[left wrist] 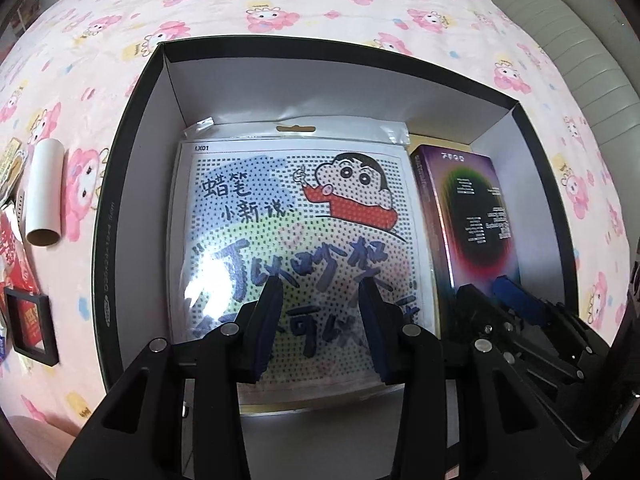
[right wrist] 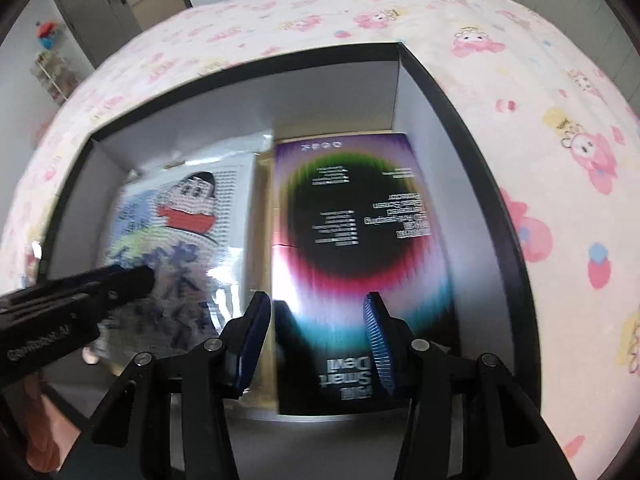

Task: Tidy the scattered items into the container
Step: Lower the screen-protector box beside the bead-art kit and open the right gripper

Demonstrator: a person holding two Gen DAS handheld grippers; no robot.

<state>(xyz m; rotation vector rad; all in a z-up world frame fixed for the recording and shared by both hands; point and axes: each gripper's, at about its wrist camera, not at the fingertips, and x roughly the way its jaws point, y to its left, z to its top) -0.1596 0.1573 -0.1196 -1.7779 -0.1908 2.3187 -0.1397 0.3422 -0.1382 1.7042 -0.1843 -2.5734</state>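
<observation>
A black box with a white inside (left wrist: 132, 128) (right wrist: 472, 148) lies on the pink patterned bed. In it lie a cartoon bead-art packet (left wrist: 296, 216) (right wrist: 176, 224) on the left and a rainbow-coloured product box (left wrist: 476, 216) (right wrist: 360, 224) on the right. My left gripper (left wrist: 320, 320) is open and empty above the packet's near half. My right gripper (right wrist: 316, 328) is open and empty above the near end of the rainbow box; it also shows in the left wrist view (left wrist: 486, 290). The left gripper shows in the right wrist view (right wrist: 136, 278).
On the bedspread left of the box lie a cardboard tube (left wrist: 45, 192), a small black frame (left wrist: 32, 328) and red packets (left wrist: 12, 252). A room with cupboards (right wrist: 100, 4) lies beyond the bed.
</observation>
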